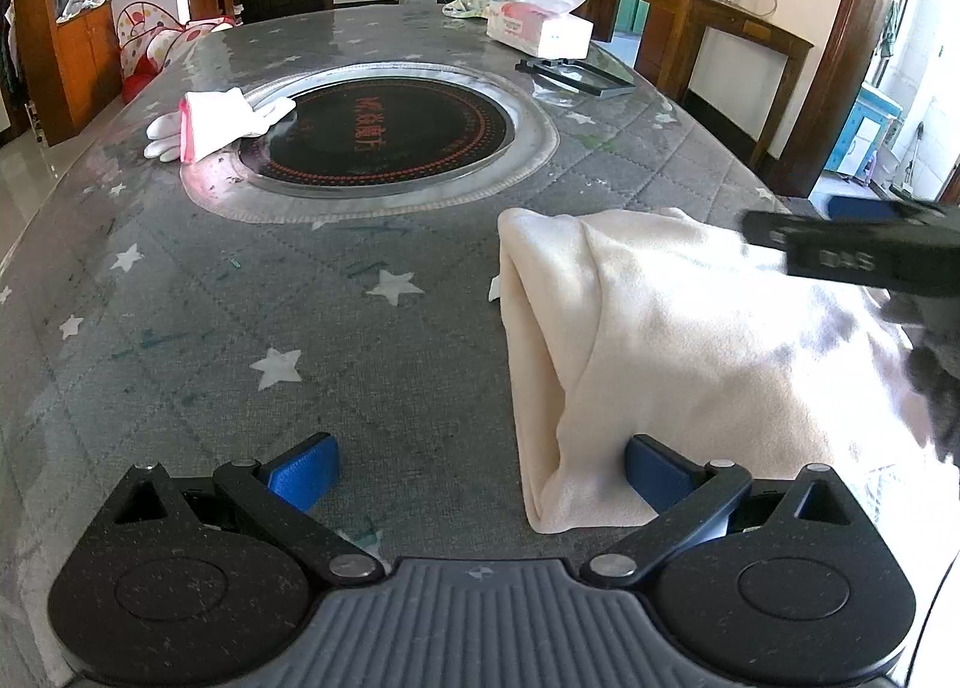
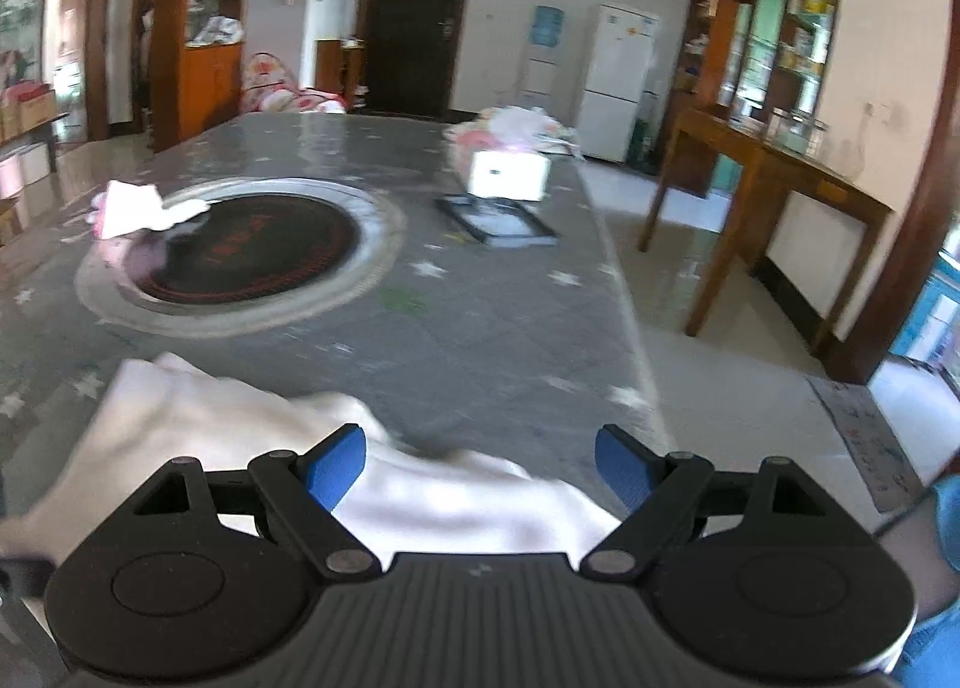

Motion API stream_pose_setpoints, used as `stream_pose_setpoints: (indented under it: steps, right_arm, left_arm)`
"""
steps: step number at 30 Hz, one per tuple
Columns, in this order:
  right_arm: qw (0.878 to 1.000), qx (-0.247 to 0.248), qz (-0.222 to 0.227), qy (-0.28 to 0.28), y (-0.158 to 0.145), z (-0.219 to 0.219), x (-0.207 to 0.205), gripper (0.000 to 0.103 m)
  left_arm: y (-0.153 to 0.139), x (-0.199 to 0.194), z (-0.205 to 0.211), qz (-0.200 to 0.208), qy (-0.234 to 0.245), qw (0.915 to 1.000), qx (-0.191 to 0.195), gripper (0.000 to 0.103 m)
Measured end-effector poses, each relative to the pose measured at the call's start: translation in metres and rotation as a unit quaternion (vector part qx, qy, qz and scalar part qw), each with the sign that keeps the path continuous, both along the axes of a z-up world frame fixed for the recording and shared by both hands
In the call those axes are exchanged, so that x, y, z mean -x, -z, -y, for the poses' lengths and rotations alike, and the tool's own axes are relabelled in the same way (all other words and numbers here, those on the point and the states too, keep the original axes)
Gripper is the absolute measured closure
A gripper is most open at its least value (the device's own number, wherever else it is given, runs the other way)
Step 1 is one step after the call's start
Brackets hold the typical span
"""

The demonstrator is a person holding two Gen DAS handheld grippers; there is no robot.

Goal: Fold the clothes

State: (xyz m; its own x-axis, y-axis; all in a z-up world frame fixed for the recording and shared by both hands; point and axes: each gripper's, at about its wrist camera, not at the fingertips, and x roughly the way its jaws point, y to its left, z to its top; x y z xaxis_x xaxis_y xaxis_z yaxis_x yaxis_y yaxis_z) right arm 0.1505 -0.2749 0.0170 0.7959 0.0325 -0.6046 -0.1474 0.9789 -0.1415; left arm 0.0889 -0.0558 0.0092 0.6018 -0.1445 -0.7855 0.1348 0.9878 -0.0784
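Cream garment (image 1: 678, 340) lies folded on table (image 1: 390, 376) near its right edge, w/ star-print cover. L gripper (image 1: 480, 478) released, jaws wide, its right pad by the cloth's near corner. R gripper (image 2: 480, 469) released too, above the cloth.

The cloth (image 1: 678, 352) is cream, plain, with some grey shadow marks. The table (image 1: 372, 364) cover is grey, quilted in diamonds, with white stars. The round plate (image 1: 384, 129) in the middle is black with red dots and red letters. The gloves (image 1: 210, 126) are white with pink. The finger pads (image 1: 303, 478) are blue.
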Motion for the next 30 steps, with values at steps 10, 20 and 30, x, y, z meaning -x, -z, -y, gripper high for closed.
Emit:
stream_pose_setpoints:
  steps: [10,20,30]
  right_arm:
    - [0.997,0.003,-0.007,0.078,0.008,0.061,0.013,0.017]
    - [0.995,-0.002,-0.01,0.103,0.015,0.078,0.012,0.017]
    - [0.997,-0.01,-0.001,0.079,0.0,0.071,0.037,0.017]
  left_arm:
    - [0.0,0.0,0.0,0.0,0.0,1.0,-0.001,0.0]
    - [0.0,0.0,0.0,-0.001,0.001,1.0,-0.001,0.0]
    - [0.0,0.0,0.001,-0.002,0.006,1.0,-0.006,0.0]
